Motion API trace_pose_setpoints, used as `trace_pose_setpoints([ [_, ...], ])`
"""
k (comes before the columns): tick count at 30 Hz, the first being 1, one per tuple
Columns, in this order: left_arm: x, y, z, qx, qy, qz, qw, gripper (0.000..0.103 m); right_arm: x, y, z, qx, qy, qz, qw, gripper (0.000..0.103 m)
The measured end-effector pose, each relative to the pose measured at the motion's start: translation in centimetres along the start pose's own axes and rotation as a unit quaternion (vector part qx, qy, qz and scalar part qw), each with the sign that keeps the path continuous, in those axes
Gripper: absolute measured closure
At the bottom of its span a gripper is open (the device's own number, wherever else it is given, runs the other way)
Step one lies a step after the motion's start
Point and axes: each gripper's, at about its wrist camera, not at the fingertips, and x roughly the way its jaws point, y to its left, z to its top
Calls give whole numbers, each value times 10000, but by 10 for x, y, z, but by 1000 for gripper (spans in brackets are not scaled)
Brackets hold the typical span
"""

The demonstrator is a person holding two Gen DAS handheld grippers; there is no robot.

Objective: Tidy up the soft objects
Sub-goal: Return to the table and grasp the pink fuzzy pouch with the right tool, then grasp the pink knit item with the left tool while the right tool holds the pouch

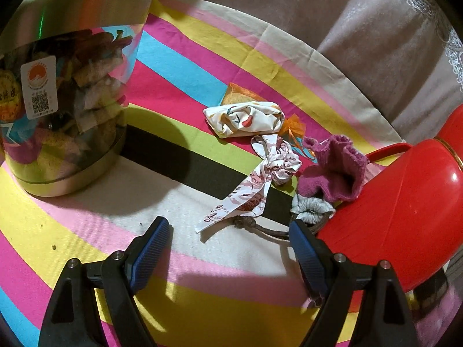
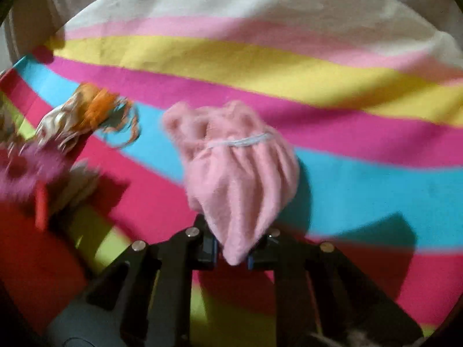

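Note:
In the right wrist view my right gripper is shut on the narrow end of a pink fluffy pouch, which hangs above the striped cloth. In the left wrist view my left gripper stands open over the cloth, nothing between its blue pads. Just ahead of it lie a patterned ribbon scrunchie, a brown hair tie, a grey scrunchie, a purple knit piece, a white printed fabric roll and an orange mesh bow.
A large clear jar with a gold lid, filled with soft items, stands at the left. A red plastic basin sits at the right beside my left gripper. Grey-pink upholstery rises behind the cloth. The orange bow shows blurred at left in the right wrist view.

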Motion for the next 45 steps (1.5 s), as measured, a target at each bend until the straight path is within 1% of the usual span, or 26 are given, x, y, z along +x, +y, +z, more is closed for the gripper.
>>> trace_pose_setpoints([
  [2, 0, 0, 0, 6, 6, 3, 10000, 17, -32, 4, -33, 171, -17, 95, 9998, 86],
  [5, 0, 0, 0, 3, 10, 8, 10000, 17, -75, 11, -90, 435, 75, 74, 9990, 86],
  [8, 1, -2, -1, 59, 47, -23, 10000, 14, -102, 13, -123, 710, 38, 79, 9974, 86],
  [11, 1, -4, -1, 109, 125, -145, 9998, 11, -119, 14, -148, 968, -35, 14, 9953, 86],
  [13, 1, -4, 1, 41, 214, -314, 9993, 11, -124, 24, -153, 790, -32, -166, 9967, 86],
  [14, 1, -1, 3, -92, 319, -517, 9981, 11, -122, 30, -150, 686, -7, -266, 9973, 85],
  [16, 1, 6, 7, -584, 506, -1025, 9917, 12, -124, 34, -151, 587, 8, -317, 9978, 82],
  [18, -4, 9, 15, -1128, 510, -1575, 9797, 12, -126, 34, -152, 591, 5, -306, 9978, 81],
  [19, -7, 5, 22, -1305, 541, -1892, 9717, 12, -127, 33, -154, 607, 2, -290, 9977, 81],
  [21, -8, -4, 35, -1482, 627, -2321, 9593, 12, -124, 34, -153, 612, 3, -285, 9977, 81],
  [22, -7, -13, 46, -1544, 692, -2425, 9553, 12, -126, 35, -154, 583, 8, -318, 9978, 81],
  [26, 15, -36, 72, -1750, 1118, -2306, 9506, 12, -126, 37, -153, 520, 16, -381, 9979, 81],
  [28, 31, -41, 78, -1829, 1320, -2096, 9514, 12, -125, 37, -153, 542, 15, -363, 9979, 81],
  [29, 39, -43, 78, -1887, 1444, -2091, 9486, 12, -125, 37, -153, 550, 14, -355, 9979, 81],
  [30, 52, -45, 76, -1987, 1692, -2130, 9416, 12, -125, 37, -153, 556, 14, -348, 9978, 81],
  [32, 67, -47, 69, -2171, 1976, -2105, 9325, 15, -124, 37, -152, 572, 15, -332, 9978, 81],
  [33, 71, -46, 65, -2221, 2031, -2028, 9318, 17, -123, 37, -152, 576, 14, -322, 9978, 81],
  [35, 73, -41, 54, -2271, 1970, -1963, 9333, 47, -123, 37, -151, 594, 12, -292, 9978, 80],
  [36, 71, -37, 50, -2277, 1876, -1941, 9356, 84, -122, 36, -151, 597, 11, -269, 9979, 79],
  [37, 68, -31, 46, -2286, 1776, -1916, 9378, 96, -122, 37, -151, 606, 10, -255, 9978, 78],
  [39, 40, -16, 36, -2273, 1210, -1916, 9471, 96, -123, 38, -152, 610, 7, -227, 9979, 76],
  [40, 25, -11, 32, -2217, 1026, -1848, 9519, 97, -124, 38, -152, 603, 6, -207, 9980, 74],
  [42, -25, 2, 15, -1974, 502, -1459, 9681, 97, -124, 39, -152, 579, 6, -178, 9982, 72],
  [43, -42, 5, 9, -1826, 335, -1273, 9743, 97, -124, 40, -152, 560, 7, -163, 9983, 68],
  [44, -63, 10, -1, -1597, 176, -965, 9823, 97, -124, 41, -152, 527, 10, -147, 9985, 67],
  [45, -79, 15, -12, -1402, 136, -739, 9873, 97, -124, 43, -153, 488, 14, -140, 9987, 63],
])
